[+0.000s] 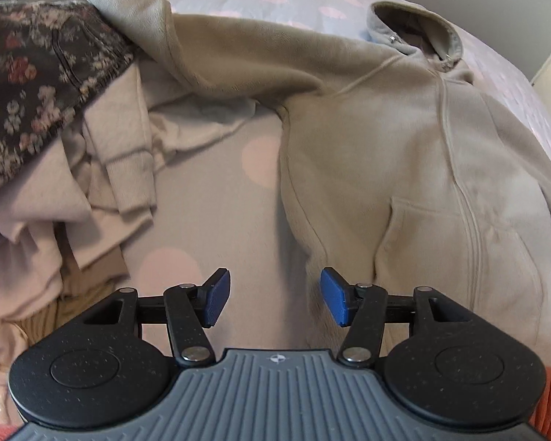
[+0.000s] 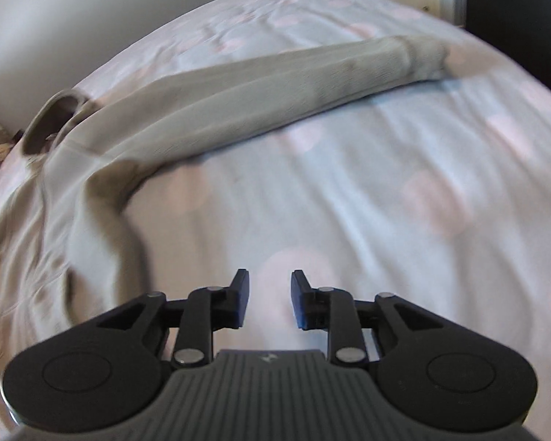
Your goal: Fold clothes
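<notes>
While both tools hang above the bed, the left gripper [image 1: 275,296] stands half open with nothing between its two blue pads, and the right gripper [image 2: 266,299] is a little open, also empty. One beige hoodie [image 1: 404,139] lies flat on the dotted sheet [image 2: 385,183], two sleeves spread. One heap of clothes [image 1: 55,154] lies at its left.
</notes>
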Action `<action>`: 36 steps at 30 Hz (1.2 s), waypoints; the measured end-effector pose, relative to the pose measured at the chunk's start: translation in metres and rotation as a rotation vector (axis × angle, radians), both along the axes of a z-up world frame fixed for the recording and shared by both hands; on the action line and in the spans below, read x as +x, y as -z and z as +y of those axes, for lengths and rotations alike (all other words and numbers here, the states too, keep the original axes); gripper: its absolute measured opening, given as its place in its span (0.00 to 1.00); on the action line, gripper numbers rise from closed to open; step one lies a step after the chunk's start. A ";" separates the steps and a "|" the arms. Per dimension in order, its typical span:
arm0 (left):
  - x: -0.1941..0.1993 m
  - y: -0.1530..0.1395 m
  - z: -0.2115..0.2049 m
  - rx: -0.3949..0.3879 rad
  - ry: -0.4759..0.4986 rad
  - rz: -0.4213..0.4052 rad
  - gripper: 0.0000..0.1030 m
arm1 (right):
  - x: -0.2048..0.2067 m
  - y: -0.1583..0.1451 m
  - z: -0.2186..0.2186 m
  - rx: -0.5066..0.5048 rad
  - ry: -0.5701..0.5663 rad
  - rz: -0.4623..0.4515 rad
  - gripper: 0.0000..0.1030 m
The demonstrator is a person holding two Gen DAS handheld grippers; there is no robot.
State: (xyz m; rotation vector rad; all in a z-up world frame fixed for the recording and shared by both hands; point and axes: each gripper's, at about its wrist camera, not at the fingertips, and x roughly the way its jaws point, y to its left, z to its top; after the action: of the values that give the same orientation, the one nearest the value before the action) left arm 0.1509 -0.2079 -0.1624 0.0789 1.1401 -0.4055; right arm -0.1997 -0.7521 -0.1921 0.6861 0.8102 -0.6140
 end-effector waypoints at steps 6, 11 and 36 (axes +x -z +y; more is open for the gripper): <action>-0.026 0.014 0.013 -0.052 0.041 -0.054 0.54 | 0.024 0.018 0.070 0.120 -0.134 -0.067 0.58; -0.035 0.030 0.026 -0.082 0.050 -0.039 0.54 | 0.041 0.037 0.104 0.092 -0.163 -0.002 0.64; -0.034 0.041 0.052 -0.171 0.017 -0.007 0.54 | 0.013 0.034 0.128 0.200 -0.004 -0.050 0.16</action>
State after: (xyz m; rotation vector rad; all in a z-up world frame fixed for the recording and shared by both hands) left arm 0.1170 -0.1563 -0.2036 -0.0599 1.0940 -0.5160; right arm -0.1870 -0.6243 -0.2261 0.8785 0.8331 -0.5142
